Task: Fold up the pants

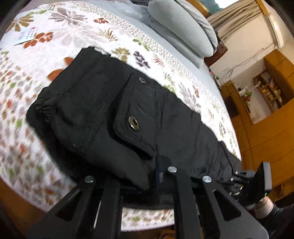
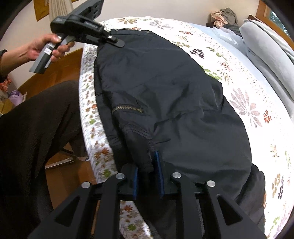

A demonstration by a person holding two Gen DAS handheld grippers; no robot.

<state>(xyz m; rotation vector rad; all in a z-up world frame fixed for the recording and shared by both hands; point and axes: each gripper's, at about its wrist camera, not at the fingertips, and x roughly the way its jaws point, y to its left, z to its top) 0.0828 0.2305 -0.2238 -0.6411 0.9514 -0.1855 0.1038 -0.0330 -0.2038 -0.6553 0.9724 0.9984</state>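
Black pants (image 1: 128, 114) lie lengthwise along the near edge of a bed with a floral cover (image 1: 55, 27). A pocket flap with a metal snap (image 1: 133, 123) faces up. My left gripper (image 1: 147, 180) is shut on the pants' near edge; its fingers are mostly buried under the fabric. In the right wrist view the pants (image 2: 174, 95) show a brass zipper (image 2: 127, 108). My right gripper (image 2: 148, 172) is shut on a bunched fold of the pants between its blue pads (image 2: 158, 165). The left gripper also shows there (image 2: 114, 39), clamped on the far end.
Grey pillows (image 1: 183, 27) lie at the head of the bed. A paper card (image 1: 25, 35) lies on the cover. The person's leg in dark trousers (image 2: 36, 128) is beside the bed edge. Wooden cabinets and shelves (image 1: 266, 95) stand past the bed. Clothes (image 2: 224, 16) are piled at the far corner.
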